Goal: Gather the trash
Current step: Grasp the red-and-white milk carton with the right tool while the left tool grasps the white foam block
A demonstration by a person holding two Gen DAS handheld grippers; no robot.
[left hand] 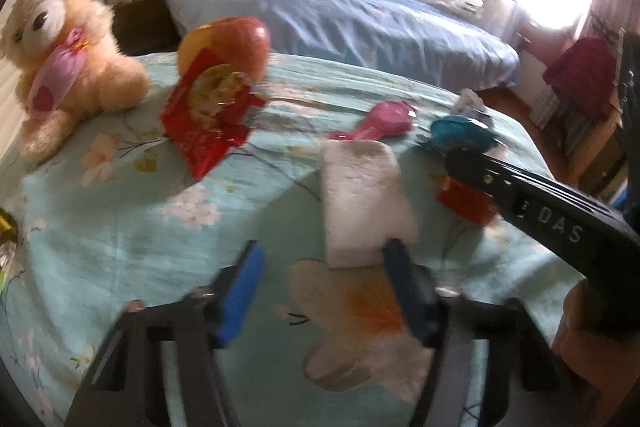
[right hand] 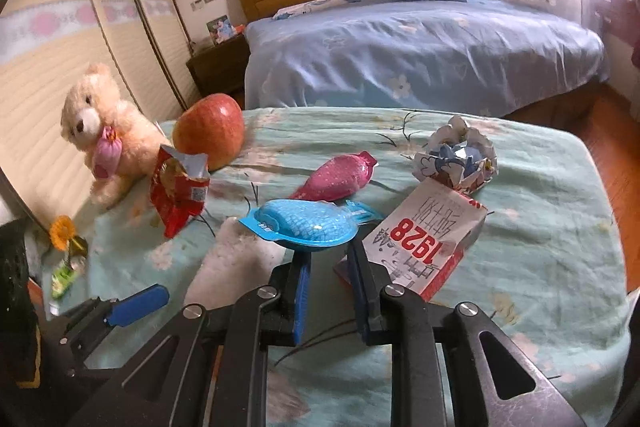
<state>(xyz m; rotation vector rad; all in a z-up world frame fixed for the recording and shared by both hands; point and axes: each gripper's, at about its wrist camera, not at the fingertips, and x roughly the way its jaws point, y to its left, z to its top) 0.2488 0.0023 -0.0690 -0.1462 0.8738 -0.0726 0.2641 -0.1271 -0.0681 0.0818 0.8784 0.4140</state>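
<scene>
Left hand-held gripper [left hand: 320, 291] open just beside white folded tissue [left hand: 366, 195], right hand-held gripper [right hand: 330, 291] narrowly parted, nothing gripped, red-and-white paper carton [right hand: 428, 239] beside it, blue plastic fish-shaped wrapper [right hand: 304, 225], floral-clothed desk [right hand: 540, 247], red apple [right hand: 210, 129] beyond.

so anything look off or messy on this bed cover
Yes: a torn-open red snack wrapper leans against the apple, and a crumpled paper ball sits at the far right. Loose packaging lies scattered beside the teddy bear.
</scene>
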